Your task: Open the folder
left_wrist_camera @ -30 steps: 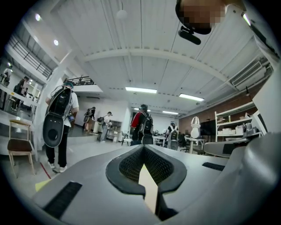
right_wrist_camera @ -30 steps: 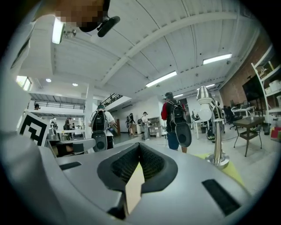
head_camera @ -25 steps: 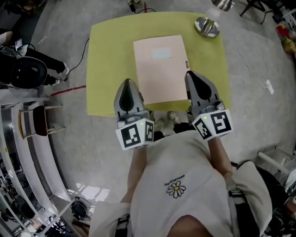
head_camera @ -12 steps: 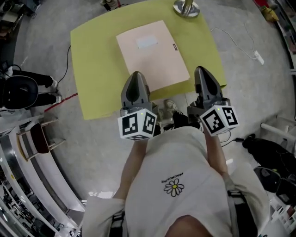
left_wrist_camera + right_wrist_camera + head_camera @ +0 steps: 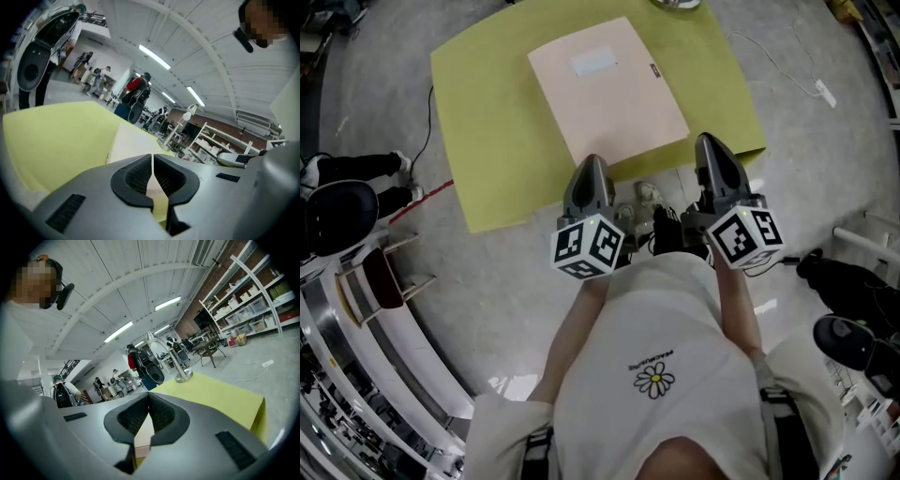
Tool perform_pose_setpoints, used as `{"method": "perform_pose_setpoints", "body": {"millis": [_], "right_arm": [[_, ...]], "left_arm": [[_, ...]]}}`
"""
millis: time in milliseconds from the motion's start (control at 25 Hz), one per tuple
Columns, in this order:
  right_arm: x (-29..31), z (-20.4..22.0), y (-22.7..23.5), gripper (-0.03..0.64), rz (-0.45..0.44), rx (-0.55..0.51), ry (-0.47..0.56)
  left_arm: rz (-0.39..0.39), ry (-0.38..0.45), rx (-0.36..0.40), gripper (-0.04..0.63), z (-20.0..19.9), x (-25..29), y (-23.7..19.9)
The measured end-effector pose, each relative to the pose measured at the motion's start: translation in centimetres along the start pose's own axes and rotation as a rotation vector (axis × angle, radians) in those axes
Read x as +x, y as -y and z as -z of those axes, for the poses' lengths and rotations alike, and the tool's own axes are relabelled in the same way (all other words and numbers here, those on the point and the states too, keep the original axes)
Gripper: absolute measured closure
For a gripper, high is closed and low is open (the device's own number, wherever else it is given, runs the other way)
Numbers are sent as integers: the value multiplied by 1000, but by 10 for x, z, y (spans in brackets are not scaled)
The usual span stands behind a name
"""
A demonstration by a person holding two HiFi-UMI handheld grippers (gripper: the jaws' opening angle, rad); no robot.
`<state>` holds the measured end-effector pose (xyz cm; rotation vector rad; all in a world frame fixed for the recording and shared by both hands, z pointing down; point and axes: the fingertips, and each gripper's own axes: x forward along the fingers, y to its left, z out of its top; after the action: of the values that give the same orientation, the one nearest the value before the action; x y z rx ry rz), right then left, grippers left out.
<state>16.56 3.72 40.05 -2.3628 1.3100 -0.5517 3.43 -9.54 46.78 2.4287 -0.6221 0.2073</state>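
Note:
A pale pink folder lies closed and flat on the yellow table, with a light label near its far end. My left gripper hangs at the table's near edge, just short of the folder's near left corner, jaws shut on nothing. My right gripper sits at the folder's near right corner, also shut and empty. In the left gripper view the folder shows beyond the closed left gripper. In the right gripper view a strip of folder shows below the closed right gripper.
A lamp base stands at the table's far edge. A white cable runs over the floor to the right. A chair and metal shelving are at the left. People stand far off in the room.
Both grippers have come down and back toward the table's near edge, each rolling a little. The folder has stayed closed and in place.

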Motion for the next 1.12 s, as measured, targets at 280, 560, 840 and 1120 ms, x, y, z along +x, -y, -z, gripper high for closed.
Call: {"method": "perform_pose_setpoints", "body": {"millis": [280, 560, 840, 1120], "right_arm": [[-9, 19, -1, 604, 18, 31, -24], [-10, 18, -1, 604, 21, 49, -27], [-14, 13, 14, 604, 35, 72, -18], [-12, 11, 16, 604, 31, 85, -23]], "left_arm": [[114, -155, -365, 462, 62, -2, 9], [42, -203, -732, 413, 110, 6, -9], [53, -162, -837, 402, 115, 19, -11], [59, -112, -851, 388, 110, 23, -20]]}}
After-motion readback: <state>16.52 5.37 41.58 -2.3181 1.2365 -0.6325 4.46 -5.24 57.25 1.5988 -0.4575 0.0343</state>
